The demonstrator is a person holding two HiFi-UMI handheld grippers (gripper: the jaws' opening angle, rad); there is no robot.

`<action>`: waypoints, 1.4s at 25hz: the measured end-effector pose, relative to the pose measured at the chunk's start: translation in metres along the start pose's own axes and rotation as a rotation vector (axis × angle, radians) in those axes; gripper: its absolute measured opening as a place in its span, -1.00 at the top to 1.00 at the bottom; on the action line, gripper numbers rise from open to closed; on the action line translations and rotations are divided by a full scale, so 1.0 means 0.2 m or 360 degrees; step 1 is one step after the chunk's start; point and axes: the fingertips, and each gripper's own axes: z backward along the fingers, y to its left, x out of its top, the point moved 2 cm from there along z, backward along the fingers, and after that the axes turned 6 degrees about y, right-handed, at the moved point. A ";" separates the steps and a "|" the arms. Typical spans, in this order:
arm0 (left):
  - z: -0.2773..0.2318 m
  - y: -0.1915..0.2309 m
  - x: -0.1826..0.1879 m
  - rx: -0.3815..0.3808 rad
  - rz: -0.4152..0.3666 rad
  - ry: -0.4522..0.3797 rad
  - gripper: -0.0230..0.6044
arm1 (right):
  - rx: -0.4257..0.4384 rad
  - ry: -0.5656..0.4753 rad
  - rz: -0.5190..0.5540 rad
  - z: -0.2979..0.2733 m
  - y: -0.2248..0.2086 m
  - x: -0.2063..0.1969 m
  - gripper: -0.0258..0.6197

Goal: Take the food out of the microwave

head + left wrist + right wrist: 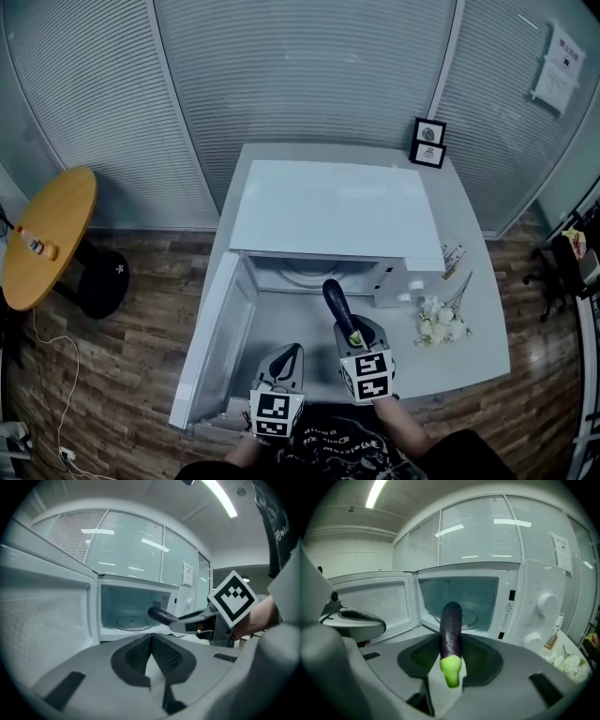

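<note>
The white microwave [333, 211] stands on the grey table [473, 361] with its door [211, 328] swung open to the left. Its cavity shows only the glass turntable [465, 618]. My right gripper [348, 330] is shut on a dark purple eggplant [451, 625] near its green stem end. The eggplant [335, 302] points toward the cavity, in front of the opening. My left gripper [289, 353] is shut with nothing in it, just left of the right one and in front of the door. In the left gripper view the eggplant [161, 616] and the right gripper [197, 625] pass before the opening.
A bunch of white flowers [441, 323] lies on the table to the right of the microwave. Two small picture frames [429, 142] stand behind it. A round wooden side table [47, 234] with a small bottle [33, 244] is at far left. Glass walls with blinds lie behind.
</note>
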 end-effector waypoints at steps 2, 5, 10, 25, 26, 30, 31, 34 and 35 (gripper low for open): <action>-0.01 -0.02 0.00 -0.0010 -0.0003 0.0001 0.90 | 0.0001 -0.0007 -0.0003 0.03 0.00 -0.01 0.49; -0.02 -0.04 0.00 -0.0027 -0.0006 0.0000 0.90 | -0.0015 -0.0023 -0.0016 0.07 0.00 -0.04 0.49; -0.04 -0.06 -0.01 -0.0052 -0.0003 0.0009 0.90 | -0.0064 -0.0041 -0.0054 0.14 -0.01 -0.09 0.49; -0.07 -0.11 -0.05 -0.0112 -0.0023 0.0049 0.90 | -0.0119 -0.0053 -0.0149 0.26 -0.02 -0.23 0.49; -0.07 -0.12 -0.05 -0.0117 -0.0024 0.0055 0.90 | -0.0121 -0.0051 -0.0150 0.26 -0.02 -0.23 0.49; -0.07 -0.13 -0.06 -0.0132 -0.0027 0.0074 0.90 | -0.0127 -0.0045 -0.0153 0.28 -0.02 -0.25 0.49; -0.06 -0.13 -0.07 -0.0133 -0.0028 0.0074 0.90 | -0.0128 -0.0047 -0.0153 0.28 -0.02 -0.26 0.49; -0.06 -0.13 -0.07 -0.0133 -0.0022 0.0068 0.90 | -0.0116 -0.0049 -0.0158 0.29 -0.01 -0.27 0.49; -0.05 -0.13 -0.07 -0.0132 -0.0020 0.0066 0.90 | -0.0102 -0.0047 -0.0159 0.29 0.00 -0.27 0.49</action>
